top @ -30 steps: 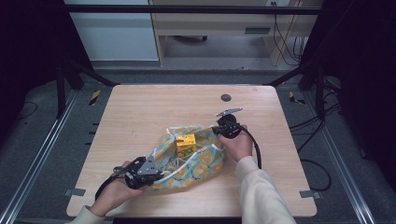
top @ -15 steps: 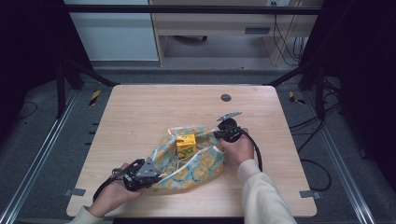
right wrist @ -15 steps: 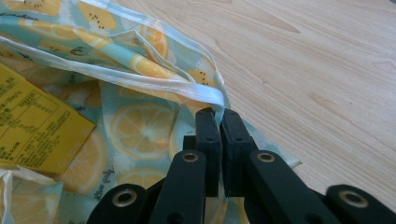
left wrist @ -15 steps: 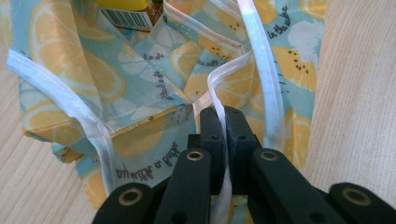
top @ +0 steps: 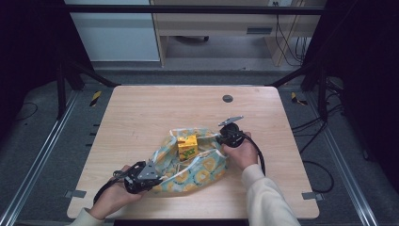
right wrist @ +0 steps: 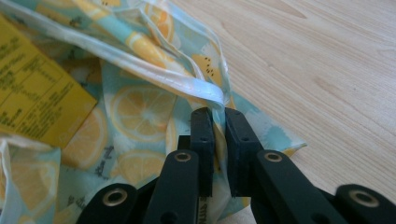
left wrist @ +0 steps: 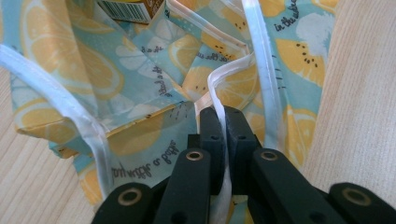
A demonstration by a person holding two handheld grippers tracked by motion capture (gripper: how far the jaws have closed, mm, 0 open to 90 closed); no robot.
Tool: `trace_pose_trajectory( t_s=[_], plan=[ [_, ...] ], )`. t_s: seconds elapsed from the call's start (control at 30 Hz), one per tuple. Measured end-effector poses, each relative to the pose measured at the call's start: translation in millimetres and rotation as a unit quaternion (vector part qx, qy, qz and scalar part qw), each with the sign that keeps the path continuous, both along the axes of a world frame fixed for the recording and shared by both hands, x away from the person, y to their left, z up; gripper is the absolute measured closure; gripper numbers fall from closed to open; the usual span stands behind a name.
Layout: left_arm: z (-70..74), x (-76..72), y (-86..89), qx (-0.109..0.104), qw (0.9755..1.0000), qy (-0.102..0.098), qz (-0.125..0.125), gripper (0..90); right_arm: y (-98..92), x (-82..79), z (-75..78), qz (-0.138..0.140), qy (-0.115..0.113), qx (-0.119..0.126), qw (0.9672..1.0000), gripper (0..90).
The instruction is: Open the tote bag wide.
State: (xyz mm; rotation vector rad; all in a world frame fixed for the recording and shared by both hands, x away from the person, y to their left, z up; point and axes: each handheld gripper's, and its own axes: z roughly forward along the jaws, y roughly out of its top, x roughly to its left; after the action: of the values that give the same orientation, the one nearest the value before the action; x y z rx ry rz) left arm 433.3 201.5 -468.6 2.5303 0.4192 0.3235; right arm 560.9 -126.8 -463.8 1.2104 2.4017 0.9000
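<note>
A soft fabric bag (top: pixel 197 165) printed with lemon slices on pale blue lies near the front middle of the wooden table (top: pixel 141 117), its mouth gaping upward, and a yellow carton (top: pixel 187 146) stands inside it toward the far side, its top above the cloth; the left gripper view shows the carton's barcode corner (left wrist: pixel 130 10) at the top and the right gripper view shows its printed yellow face (right wrist: pixel 37 100) at the left. The left gripper (top: pixel 149 173) sits at the bag's near left end, held low by the left hand (top: pixel 113 197), and its jaws are pinched tight on the bag's white-piped edge (left wrist: pixel 223 100), which runs up between them. The right gripper (top: pixel 225 137) is at the bag's far right end, the right hand (top: pixel 242 153) wrapped over it with the cream sleeve (top: pixel 266 197) coming in from the bottom; its jaws have just been easing apart, with a narrow gap between them and the bag's edge (right wrist: pixel 205 93) in that gap, no longer squeezed. A small dark round disc (top: pixel 227 98) is set in the tabletop near the far edge, well apart from the bag. Grey floor, dark frame legs and cables surround the table
</note>
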Motion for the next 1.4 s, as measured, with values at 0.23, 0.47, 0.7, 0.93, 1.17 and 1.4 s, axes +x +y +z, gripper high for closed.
trace_pose_trajectory(
  t_s=[0.23,0.47,0.7,0.93,1.17,1.4],
  plan=[
    [-0.4,0.2,1.0,-0.004,1.0,-0.003,0.004,85.4,-0.7,-4.4,-0.2,-0.001,-0.002,-0.011,0.9999,69.3],
    [10.6,-0.3,4.1,-0.048,0.998,-0.034,0.023,59.6,-4.9,-14.1,19.6,-0.014,-0.047,0.017,0.9987,41.6],
    [45.0,-2.5,9.1,-0.106,0.9909,-0.067,0.048,36.9,-8.0,-37.6,52.7,0.001,-0.082,0.039,0.9958,30.3],
    [65.2,22.7,12.8,-0.131,0.982,-0.089,0.103,35.0,-4.7,-73.2,66.7,0.036,-0.085,0.043,0.9948,32.3],
    [49.9,65.3,-0.5,-0.105,0.9846,-0.069,0.121,36.6,2.9,-93.6,42.4,0.055,-0.062,0.02,0.9964,32.7],
    [29.6,83.2,-14.6,-0.069,0.9891,-0.051,0.119,54.1,-1.9,-86.5,11.2,0.04,-0.028,-0.012,0.9987,50.0]
  ],
)
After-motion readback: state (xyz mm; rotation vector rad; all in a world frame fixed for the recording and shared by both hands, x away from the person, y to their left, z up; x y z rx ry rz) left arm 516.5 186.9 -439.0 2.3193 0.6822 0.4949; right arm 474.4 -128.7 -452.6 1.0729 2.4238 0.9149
